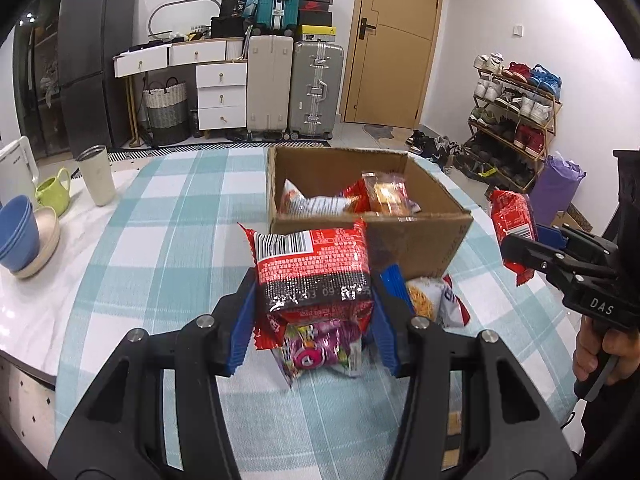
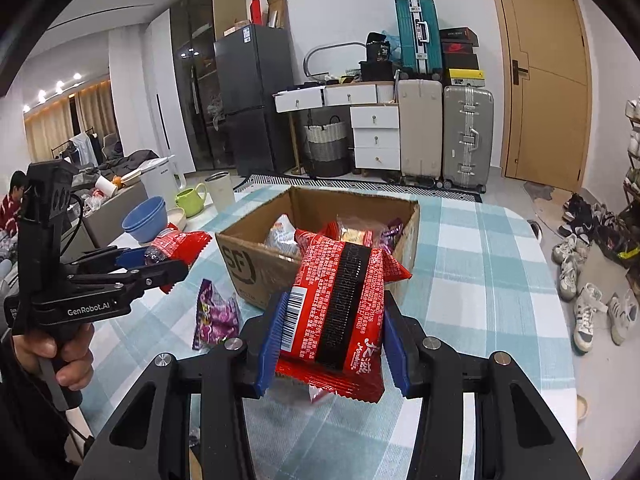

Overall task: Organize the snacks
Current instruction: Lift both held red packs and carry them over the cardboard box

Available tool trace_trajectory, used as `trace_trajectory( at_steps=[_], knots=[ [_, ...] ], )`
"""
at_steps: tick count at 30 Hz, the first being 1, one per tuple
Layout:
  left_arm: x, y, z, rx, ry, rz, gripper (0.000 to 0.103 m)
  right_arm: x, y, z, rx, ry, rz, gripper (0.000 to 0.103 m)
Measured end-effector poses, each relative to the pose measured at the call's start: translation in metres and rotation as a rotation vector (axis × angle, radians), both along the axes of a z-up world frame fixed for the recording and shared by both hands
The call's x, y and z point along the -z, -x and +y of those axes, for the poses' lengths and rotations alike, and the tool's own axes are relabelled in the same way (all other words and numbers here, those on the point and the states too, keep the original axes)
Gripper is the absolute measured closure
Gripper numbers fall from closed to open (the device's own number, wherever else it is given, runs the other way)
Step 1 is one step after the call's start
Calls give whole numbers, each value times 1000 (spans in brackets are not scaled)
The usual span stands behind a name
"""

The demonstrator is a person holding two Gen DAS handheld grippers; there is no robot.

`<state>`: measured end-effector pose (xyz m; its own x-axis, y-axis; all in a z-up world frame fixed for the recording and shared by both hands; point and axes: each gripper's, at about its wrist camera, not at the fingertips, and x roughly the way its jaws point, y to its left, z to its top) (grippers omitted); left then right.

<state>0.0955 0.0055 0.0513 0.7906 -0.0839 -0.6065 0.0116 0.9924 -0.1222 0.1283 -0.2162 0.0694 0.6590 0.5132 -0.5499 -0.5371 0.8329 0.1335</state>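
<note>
My left gripper (image 1: 314,304) is shut on a red snack pack (image 1: 312,268), held above the checked table in front of an open cardboard box (image 1: 420,236) that holds several snack packs. A purple snack bag (image 1: 320,350) and a white chips bag (image 1: 436,298) lie on the table under and beside the left gripper. My right gripper (image 2: 332,336) is shut on another red snack pack (image 2: 340,304), held near the box (image 2: 248,268). The right gripper also shows at the right of the left wrist view (image 1: 520,252); the left gripper shows at the left of the right wrist view (image 2: 160,264).
Blue bowls (image 1: 18,232), a green mug (image 1: 54,192) and a white tumbler (image 1: 96,176) stand at the table's left. Beyond the table are suitcases, white drawers, a black fridge, a wooden door and a shoe rack (image 1: 516,120). The purple bag (image 2: 214,316) lies left of the box.
</note>
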Motion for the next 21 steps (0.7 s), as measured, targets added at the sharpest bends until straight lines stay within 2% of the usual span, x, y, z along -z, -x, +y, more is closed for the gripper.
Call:
trace_trajectory(
  at_steps=[12,21],
  knots=[
    [-29,-38,9,-13,-6,-17,55,-17,-34,15,-17,-5,-5,57],
    [-40,-69,8,15,-14,-35,55,-14,-57,25,-11,9,-14,57]
  ],
)
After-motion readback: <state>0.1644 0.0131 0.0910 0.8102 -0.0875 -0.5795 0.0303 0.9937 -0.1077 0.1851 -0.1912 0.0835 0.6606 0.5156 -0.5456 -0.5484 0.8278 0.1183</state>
